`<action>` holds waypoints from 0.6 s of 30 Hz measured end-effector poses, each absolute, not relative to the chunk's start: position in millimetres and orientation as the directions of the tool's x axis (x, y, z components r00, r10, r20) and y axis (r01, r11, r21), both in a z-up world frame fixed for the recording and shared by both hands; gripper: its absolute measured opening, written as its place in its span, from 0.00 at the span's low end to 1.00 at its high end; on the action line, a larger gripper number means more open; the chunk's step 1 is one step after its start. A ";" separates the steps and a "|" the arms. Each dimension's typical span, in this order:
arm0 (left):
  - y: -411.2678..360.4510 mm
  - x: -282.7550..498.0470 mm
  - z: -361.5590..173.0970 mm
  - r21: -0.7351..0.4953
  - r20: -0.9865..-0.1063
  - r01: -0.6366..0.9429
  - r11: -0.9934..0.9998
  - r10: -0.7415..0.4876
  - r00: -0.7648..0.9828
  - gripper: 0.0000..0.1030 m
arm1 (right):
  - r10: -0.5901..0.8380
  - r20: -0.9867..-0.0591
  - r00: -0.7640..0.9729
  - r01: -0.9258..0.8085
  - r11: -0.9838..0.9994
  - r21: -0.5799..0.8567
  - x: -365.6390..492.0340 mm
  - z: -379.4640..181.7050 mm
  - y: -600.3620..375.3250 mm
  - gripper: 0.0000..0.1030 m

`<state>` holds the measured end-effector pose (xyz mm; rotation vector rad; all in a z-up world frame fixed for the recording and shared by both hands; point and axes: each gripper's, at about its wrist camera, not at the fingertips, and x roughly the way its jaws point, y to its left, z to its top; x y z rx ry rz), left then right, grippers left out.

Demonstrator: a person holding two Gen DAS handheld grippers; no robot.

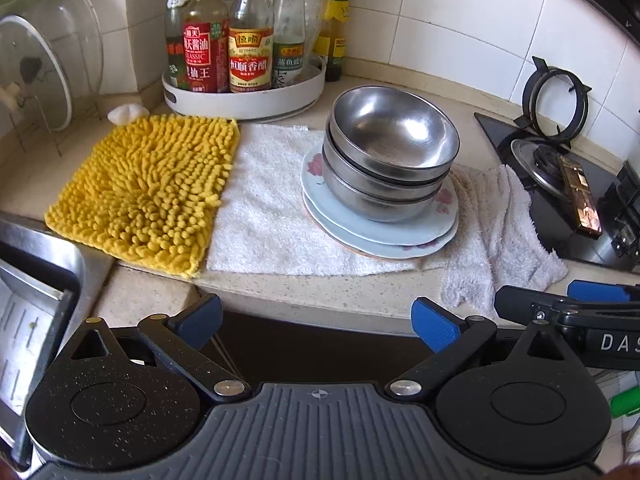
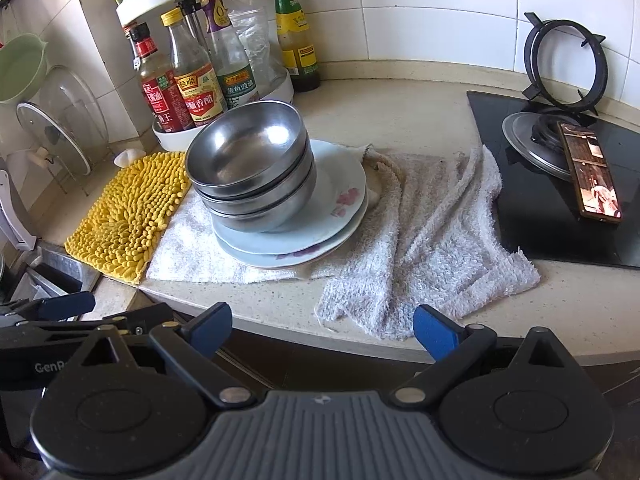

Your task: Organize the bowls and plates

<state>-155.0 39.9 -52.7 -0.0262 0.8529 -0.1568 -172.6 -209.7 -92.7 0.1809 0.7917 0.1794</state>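
Both tools wide apart, gripping nothing! The left tool hangs off the front edge of the speckled beige desk, and so does the right tool, its blue pads just short of the crumpled grey towel. Out on the white towel: three nested steel bowls atop the stacked floral white plates. The right view catches the lit phone on the black hob; the left view shows the steel sink.
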 end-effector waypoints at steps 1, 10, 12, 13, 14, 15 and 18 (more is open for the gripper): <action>38.3 -155.3 -52.4 -0.076 -0.744 0.131 0.988 -0.144 0.652 0.99 | 0.227 -0.689 0.688 -0.091 0.969 0.228 -172.4 -93.1 -210.0 1.00; 40.8 -149.9 -54.3 -0.111 -0.745 0.122 0.986 -0.164 0.646 1.00 | 0.228 -0.689 0.688 -0.096 0.970 0.226 -167.2 -91.7 -209.3 1.00; 40.5 -149.1 -55.2 -0.109 -0.747 0.118 0.987 -0.160 0.646 1.00 | 0.230 -0.692 0.684 -0.096 0.969 0.226 -164.7 -92.9 -208.5 1.00; 40.4 -148.4 -55.5 -0.109 -0.749 0.116 0.987 -0.158 0.644 1.00 | 0.231 -0.694 0.682 -0.097 0.969 0.228 -163.6 -93.4 -208.2 1.00; 39.8 -148.5 -55.7 -0.110 -0.750 0.112 0.988 -0.156 0.643 1.00 | 0.231 -0.694 0.682 -0.096 0.969 0.229 -163.3 -93.5 -207.8 1.00; 40.0 -147.8 -56.1 -0.111 -0.752 0.109 0.988 -0.156 0.641 1.00 | 0.230 -0.695 0.681 -0.095 0.969 0.228 -163.1 -93.5 -207.2 1.00; 39.4 -146.3 -57.0 -0.106 -0.754 0.102 0.989 -0.147 0.640 1.00 | 0.227 -0.700 0.677 -0.096 0.971 0.221 -161.9 -94.4 -206.0 1.00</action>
